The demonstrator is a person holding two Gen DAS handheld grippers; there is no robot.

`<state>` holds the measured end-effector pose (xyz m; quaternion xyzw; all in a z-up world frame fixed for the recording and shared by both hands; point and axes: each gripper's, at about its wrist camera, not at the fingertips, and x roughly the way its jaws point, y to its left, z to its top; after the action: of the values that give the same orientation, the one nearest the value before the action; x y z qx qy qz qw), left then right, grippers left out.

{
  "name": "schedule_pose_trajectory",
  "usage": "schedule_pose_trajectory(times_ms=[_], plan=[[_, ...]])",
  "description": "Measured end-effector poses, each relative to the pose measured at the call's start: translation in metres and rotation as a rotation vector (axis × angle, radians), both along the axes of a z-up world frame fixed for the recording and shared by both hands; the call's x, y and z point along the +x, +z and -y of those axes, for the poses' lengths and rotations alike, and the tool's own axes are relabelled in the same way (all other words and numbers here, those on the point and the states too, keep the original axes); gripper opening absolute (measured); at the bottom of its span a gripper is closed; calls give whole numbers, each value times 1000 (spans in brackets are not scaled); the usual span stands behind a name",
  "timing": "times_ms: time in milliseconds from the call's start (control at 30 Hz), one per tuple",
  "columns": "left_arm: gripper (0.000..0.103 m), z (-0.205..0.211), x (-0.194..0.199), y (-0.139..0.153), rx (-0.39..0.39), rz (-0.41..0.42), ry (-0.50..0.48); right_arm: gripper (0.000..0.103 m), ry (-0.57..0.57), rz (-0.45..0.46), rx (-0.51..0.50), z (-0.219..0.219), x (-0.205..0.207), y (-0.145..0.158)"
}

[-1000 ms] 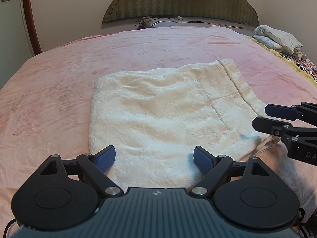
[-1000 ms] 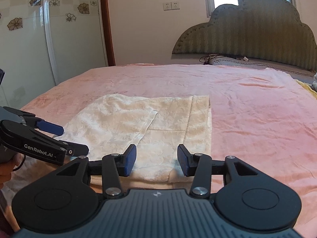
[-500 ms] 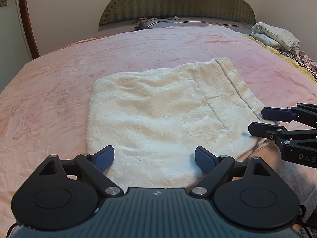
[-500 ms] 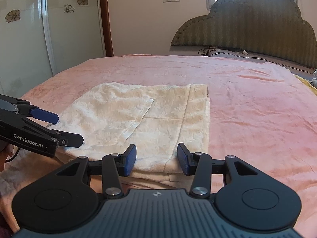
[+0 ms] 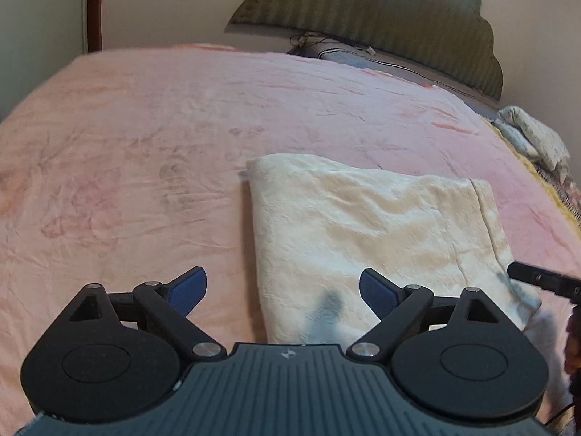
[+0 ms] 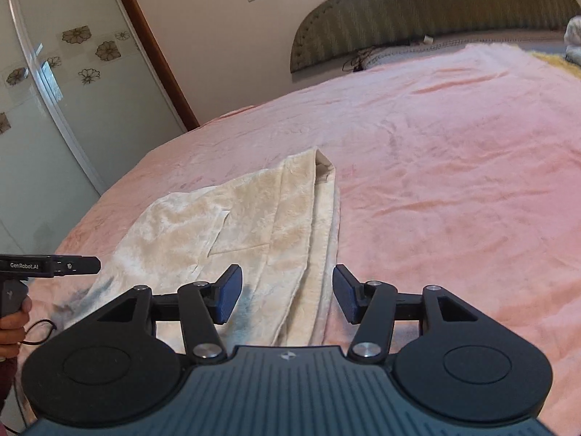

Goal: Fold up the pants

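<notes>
Cream folded pants (image 5: 381,236) lie flat on the pink bedspread (image 5: 145,167). My left gripper (image 5: 283,290) is open and hovers low over the near left edge of the pants; that edge runs between its blue pads without touching them. In the right wrist view, the pants (image 6: 254,218) show a folded band along their right side. My right gripper (image 6: 287,299) is open and its jaws are opening, with the pants' near right edge between the pads, not pressed. Each gripper shows at the side of the other's view: the right gripper (image 5: 537,279) and the left gripper (image 6: 92,266).
A padded green headboard (image 5: 381,18) and a pillow (image 5: 381,61) stand at the far end. A bundle of cloth (image 5: 533,138) lies at the bed's right edge. A frosted door with flower decals (image 6: 54,91) stands on the left. A hand (image 6: 11,323) holds the left gripper.
The left gripper shifted left, so the pants' left edge now sits between its pads. The right gripper shifted right and rolled, and its jaws stand wider. The pants lie as before.
</notes>
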<state>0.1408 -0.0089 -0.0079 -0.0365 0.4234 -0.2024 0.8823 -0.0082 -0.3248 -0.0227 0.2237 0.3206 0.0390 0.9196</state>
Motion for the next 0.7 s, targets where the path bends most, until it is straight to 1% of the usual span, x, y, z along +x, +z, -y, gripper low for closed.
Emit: schedule_pose_trajectory(times_ms=[33, 100, 200, 233, 300, 400, 433, 467, 600, 633, 667, 700], plan=[[93, -7, 10, -4, -41, -51, -9, 54, 26, -19, 67, 9, 8, -7], [93, -17, 28, -15, -128, -161, -38, 56, 49, -57, 163, 23, 20, -20], [93, -23, 45, -30, -237, -264, -81, 56, 124, -78, 294, 42, 35, -35], [94, -23, 48, -34, -261, -283, -96, 56, 152, -81, 339, 48, 39, -38], [99, -20, 52, -38, -298, -287, -118, 57, 222, -83, 424, 59, 49, -46], [100, -14, 57, -44, -388, -321, -173, 57, 295, -76, 517, 66, 62, -52], [100, -10, 59, -46, -412, -335, -182, 57, 316, -76, 526, 65, 67, -53], [100, -4, 59, -47, -413, -333, -176, 57, 337, -74, 522, 62, 73, -53], [99, 12, 54, -44, -377, -286, -162, 56, 354, -77, 505, 49, 95, -50], [93, 14, 52, -44, -376, -273, -158, 53, 345, -80, 484, 44, 96, -48], [82, 15, 50, -43, -364, -258, -153, 45, 335, -86, 457, 39, 97, -47], [74, 18, 47, -41, -327, -236, -145, 35, 320, -95, 428, 34, 96, -48]])
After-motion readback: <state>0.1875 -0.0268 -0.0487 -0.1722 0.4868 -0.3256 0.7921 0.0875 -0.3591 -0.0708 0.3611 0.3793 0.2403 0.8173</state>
